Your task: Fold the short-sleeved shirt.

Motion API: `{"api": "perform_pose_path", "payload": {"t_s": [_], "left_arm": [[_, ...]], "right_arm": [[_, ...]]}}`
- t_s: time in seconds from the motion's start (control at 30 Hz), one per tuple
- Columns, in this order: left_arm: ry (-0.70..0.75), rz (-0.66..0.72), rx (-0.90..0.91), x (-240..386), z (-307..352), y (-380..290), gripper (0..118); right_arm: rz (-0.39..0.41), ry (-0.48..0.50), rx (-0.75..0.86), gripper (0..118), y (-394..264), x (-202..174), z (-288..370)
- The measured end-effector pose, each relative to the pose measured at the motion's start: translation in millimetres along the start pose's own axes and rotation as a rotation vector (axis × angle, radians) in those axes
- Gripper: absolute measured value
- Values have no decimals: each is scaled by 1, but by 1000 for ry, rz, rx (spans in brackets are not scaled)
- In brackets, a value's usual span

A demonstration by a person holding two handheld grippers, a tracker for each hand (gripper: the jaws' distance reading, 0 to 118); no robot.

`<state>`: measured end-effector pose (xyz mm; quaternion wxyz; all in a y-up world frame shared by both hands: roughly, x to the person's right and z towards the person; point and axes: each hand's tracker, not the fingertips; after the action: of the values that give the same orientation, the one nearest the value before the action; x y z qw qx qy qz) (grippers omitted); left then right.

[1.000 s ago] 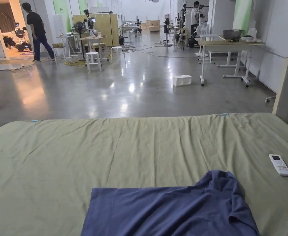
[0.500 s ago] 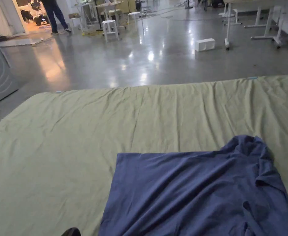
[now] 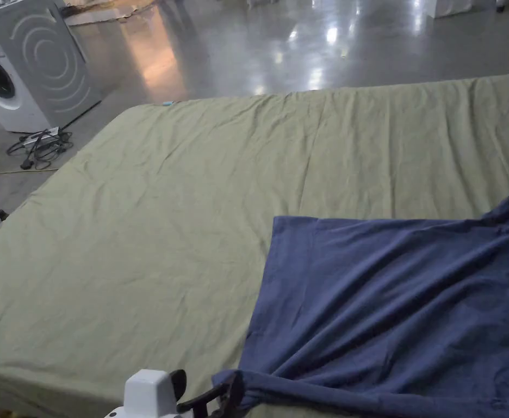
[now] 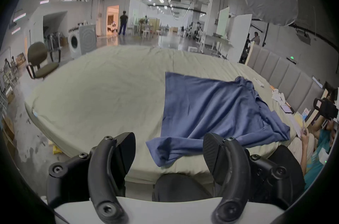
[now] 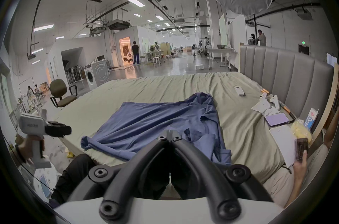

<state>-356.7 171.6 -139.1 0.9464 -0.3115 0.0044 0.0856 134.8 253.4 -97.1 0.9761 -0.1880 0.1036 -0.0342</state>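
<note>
- Head view: I see the blue short-sleeved shirt point(image 3: 389, 305) lying on the green bedsheet point(image 3: 166, 228), at the near right of the bed. Its straight hem runs along the left side and the bunched collar end lies to the right, so its long axis goes left to right across my front. My left gripper point(image 3: 215, 403) pokes in at the bottom edge, just beside the rumpled near-left corner. From here I cannot tell how its jaws stand.
- Left gripper view: my left gripper point(image 4: 168, 154) has its jaws wide apart with nothing between them. The shirt's point(image 4: 211, 108) near-left corner droops over the bed edge straight ahead of the gap. I judge the cloth thin, limp and light. It will drape and wrinkle, not hold a line, so I would pinch that hem corner.
- Right gripper view: my right gripper point(image 5: 169, 133) has its jaws together, tips meeting, empty, above the shirt's point(image 5: 156, 123) near edge. The sleeves and collar are crumpled on the right. A remote point(image 5: 239, 91) lies well apart beyond.
</note>
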Motion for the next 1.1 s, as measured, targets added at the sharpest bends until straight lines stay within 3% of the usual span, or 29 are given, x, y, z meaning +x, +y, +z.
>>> {"api": "perform_pose_path", "payload": {"t_s": [0.17, 0.23, 0.3, 0.47, 0.63, 0.7, 0.77, 0.83, 0.9, 0.93, 0.97, 1.1], "left_arm": [[-21, -24, -113, -16, -56, -5, 71], [-31, -23, -174, -23, -74, -10, 56], [-20, -44, -229, -24, -87, -15, 51], [-50, -69, -220, -22, -87, -19, 11], [-14, -205, -245, -5, -92, -27, 9], [6, -234, -263, 2, -95, -28, 9], [12, -261, -288, 5, -99, -25, 9], [9, -256, -314, 4, -102, -21, 9], [3, -233, -330, 1, -104, -18, 9], [2, -218, -334, 0, -104, -17, 9], [3, -199, -336, -1, -104, -16, 9], [17, -169, -334, 0, -105, -17, 9]], "right_arm": [[-88, -7, -24, 0, -5, 1, -11], [-97, -6, -31, 0, -7, 1, -11], [-96, -16, -46, 0, -8, 2, -10], [-85, -52, -75, 0, -12, 5, -4], [-93, -84, -74, 0, -9, 14, 4], [-78, -158, -67, 0, -9, 24, 5], [-99, -222, -73, 12, -14, 42, 3], [-135, -188, -111, 38, -22, 64, -7], [-193, -184, -202, 43, -33, 84, -22], [-196, -216, -211, 66, -41, 90, -30], [-195, -240, -247, 76, -47, 95, -39], [-134, -244, -328, 78, -68, 99, -65]]}}
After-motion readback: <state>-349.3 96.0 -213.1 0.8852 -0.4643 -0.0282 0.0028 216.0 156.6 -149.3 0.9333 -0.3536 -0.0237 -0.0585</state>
